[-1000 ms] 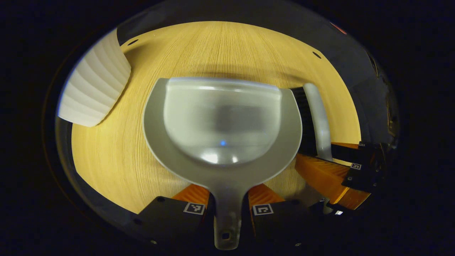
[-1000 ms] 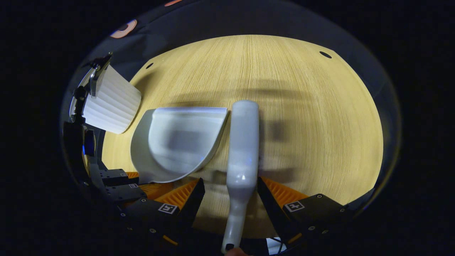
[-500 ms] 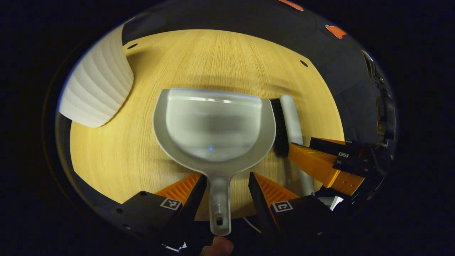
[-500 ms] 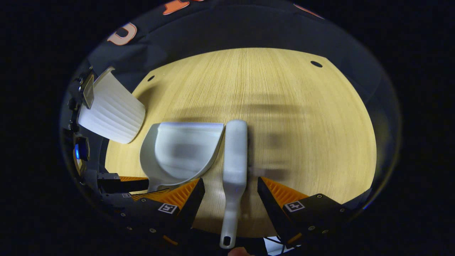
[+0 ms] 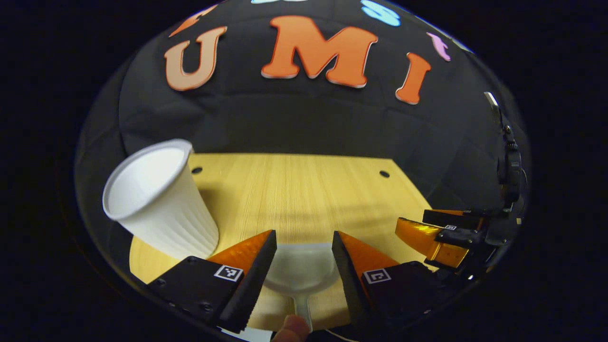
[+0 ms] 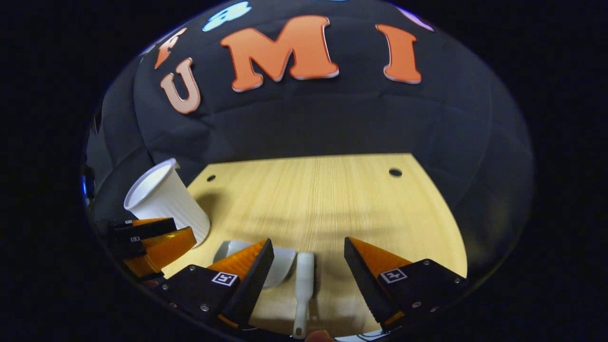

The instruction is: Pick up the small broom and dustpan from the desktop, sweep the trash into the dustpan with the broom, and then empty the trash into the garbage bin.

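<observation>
Left gripper view, left to right: one white ribbed cup stands upright on the counter, serving as the bin; just beside it, the left hand-held gripper has its two orange fingers apart, holding nothing; one translucent grey dustpan lies flat on the counter in the gap between them, touching neither finger, its handle pointing toward the camera; a fingertip shows at the bottom edge by the handle; at the far right the right hand-held gripper sits above the counter's edge.

Right gripper view, left to right: the left hand-held gripper is at the left edge, just in front of the cup; the dustpan is partly hidden behind the near left finger; one small broom lies on the counter just beside the dustpan, handle toward the camera; the right hand-held gripper has its fingers wide apart, the broom between them and untouched.

Count: one cup, one dustpan, one broom, two grippers; two holes in the counter's far corners.
</observation>
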A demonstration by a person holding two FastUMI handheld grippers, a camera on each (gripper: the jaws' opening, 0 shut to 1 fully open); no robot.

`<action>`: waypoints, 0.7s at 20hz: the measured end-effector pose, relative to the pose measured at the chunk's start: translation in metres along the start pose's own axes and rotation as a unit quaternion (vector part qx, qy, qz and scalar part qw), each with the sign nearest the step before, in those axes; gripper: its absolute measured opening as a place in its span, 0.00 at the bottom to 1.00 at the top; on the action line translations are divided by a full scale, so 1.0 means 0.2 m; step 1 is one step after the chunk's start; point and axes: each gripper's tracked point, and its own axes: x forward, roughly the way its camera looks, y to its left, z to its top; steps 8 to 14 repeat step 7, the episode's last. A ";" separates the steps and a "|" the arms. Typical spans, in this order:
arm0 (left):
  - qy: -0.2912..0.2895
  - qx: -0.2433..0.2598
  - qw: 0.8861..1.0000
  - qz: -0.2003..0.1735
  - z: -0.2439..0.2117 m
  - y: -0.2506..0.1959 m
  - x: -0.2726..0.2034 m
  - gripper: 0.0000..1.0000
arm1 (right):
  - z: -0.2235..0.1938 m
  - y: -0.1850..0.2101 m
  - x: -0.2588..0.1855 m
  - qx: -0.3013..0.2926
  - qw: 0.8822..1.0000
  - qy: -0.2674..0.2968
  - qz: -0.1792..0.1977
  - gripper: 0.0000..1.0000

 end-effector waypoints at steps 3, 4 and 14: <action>-0.116 0.036 0.992 0.034 0.10 0.05 -0.05 0.78 | 0.26 0.00 -0.11 -0.020 0.994 -0.103 -0.014 0.93; -0.149 0.043 0.987 0.042 0.14 0.07 -0.07 0.78 | 0.34 0.01 -0.15 -0.020 0.991 -0.133 -0.015 0.92; -0.242 0.047 0.968 0.044 0.13 0.05 -0.01 0.83 | 0.55 -0.02 -0.28 -0.019 0.974 -0.223 -0.032 0.92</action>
